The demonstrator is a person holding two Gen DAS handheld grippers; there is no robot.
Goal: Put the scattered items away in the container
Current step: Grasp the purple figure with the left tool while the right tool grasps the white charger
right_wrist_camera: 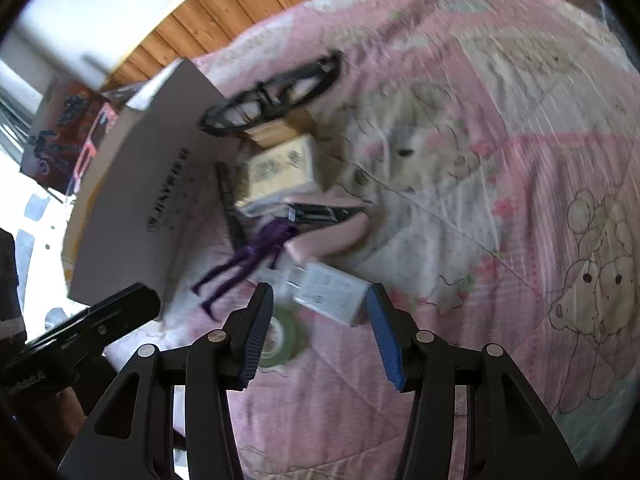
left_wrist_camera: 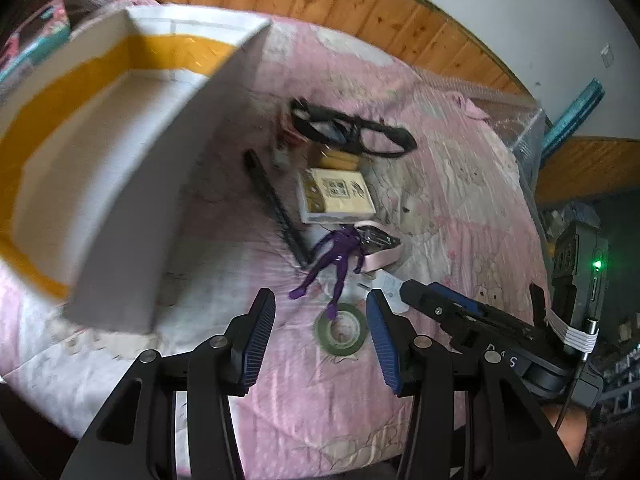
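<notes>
Both of your tools hang released over the pink quilt (left_wrist_camera: 460,184), jaws spread wide and holding nothing. In the left wrist view your left gripper (left_wrist_camera: 321,338) fills the bottom centre, and the green tape roll (left_wrist_camera: 341,329) lies flat on the quilt in the gap between its blue pads (left_wrist_camera: 260,336), touched by neither as far as the frame shows. The white cardboard box (left_wrist_camera: 132,208), the container with an orange band around its inner walls, takes up the upper left of that frame and its inside looks bare where it shows. To its right the scattered things run in a loose line up the middle of the frame: a purple figurine (left_wrist_camera: 336,258) just above the tape, a pink case (left_wrist_camera: 380,254) beside it, a black comb (left_wrist_camera: 276,208) slanting along the box's side, a cream packet (left_wrist_camera: 338,196) above, and black glasses (left_wrist_camera: 352,130) at the far end. Your right gripper (left_wrist_camera: 404,290) enters from the lower right, its tip near a small white box. In the right wrist view that gripper (right_wrist_camera: 320,334) sits at bottom centre with the small white box (right_wrist_camera: 330,292) just ahead of its open jaws and the tape roll partly hidden behind its left finger (right_wrist_camera: 256,344). The image is motion-blurred.
</notes>
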